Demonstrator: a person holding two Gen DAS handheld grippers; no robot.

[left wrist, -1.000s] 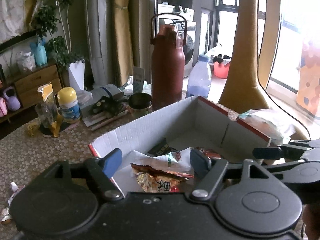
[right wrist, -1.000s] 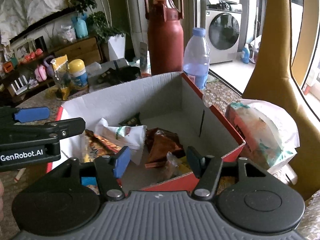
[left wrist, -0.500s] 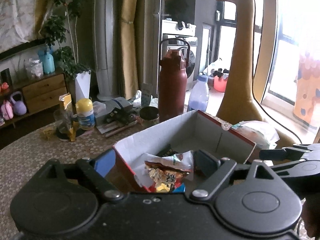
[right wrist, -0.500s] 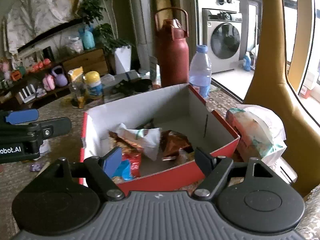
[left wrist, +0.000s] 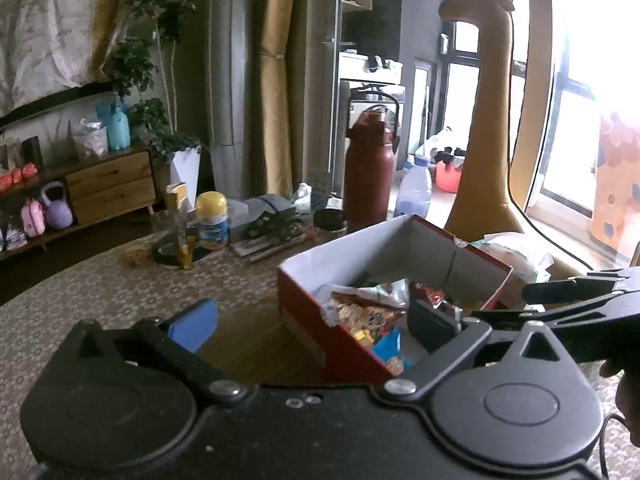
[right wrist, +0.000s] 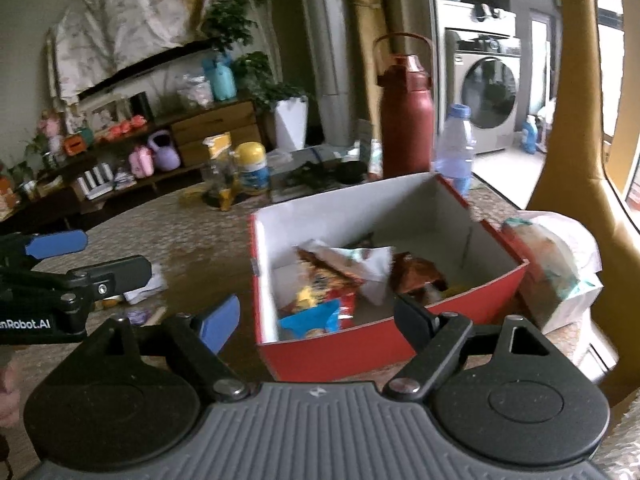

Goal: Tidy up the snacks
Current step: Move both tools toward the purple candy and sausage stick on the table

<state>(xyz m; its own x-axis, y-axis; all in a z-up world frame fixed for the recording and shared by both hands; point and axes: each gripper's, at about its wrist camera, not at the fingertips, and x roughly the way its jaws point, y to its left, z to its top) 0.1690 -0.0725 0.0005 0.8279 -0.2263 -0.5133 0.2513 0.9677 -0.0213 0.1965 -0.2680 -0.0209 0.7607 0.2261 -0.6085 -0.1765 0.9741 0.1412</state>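
A red cardboard box [right wrist: 332,356] with a white inside stands on the patterned table and holds several snack packets [right wrist: 344,272]. It also shows in the left wrist view [left wrist: 344,344], with the packets [left wrist: 368,308] piled at its near end. My left gripper [left wrist: 312,324] is open and empty, above the box's near left corner. My right gripper [right wrist: 316,320] is open and empty, just in front of the box's near wall. The left gripper [right wrist: 72,264] shows at the left of the right wrist view.
A tall maroon flask [right wrist: 406,120], a water bottle [right wrist: 454,148], a yellow-capped jar [right wrist: 252,168] and clutter stand behind the box. A tissue pack [right wrist: 560,264] lies right of it. Small wrappers [right wrist: 140,292] lie on the table at left. A giraffe figure [left wrist: 480,120] stands beyond.
Both grippers have pulled back and up from the box, so it looks smaller and farther. Both stay open and empty. The snacks rest in the box.
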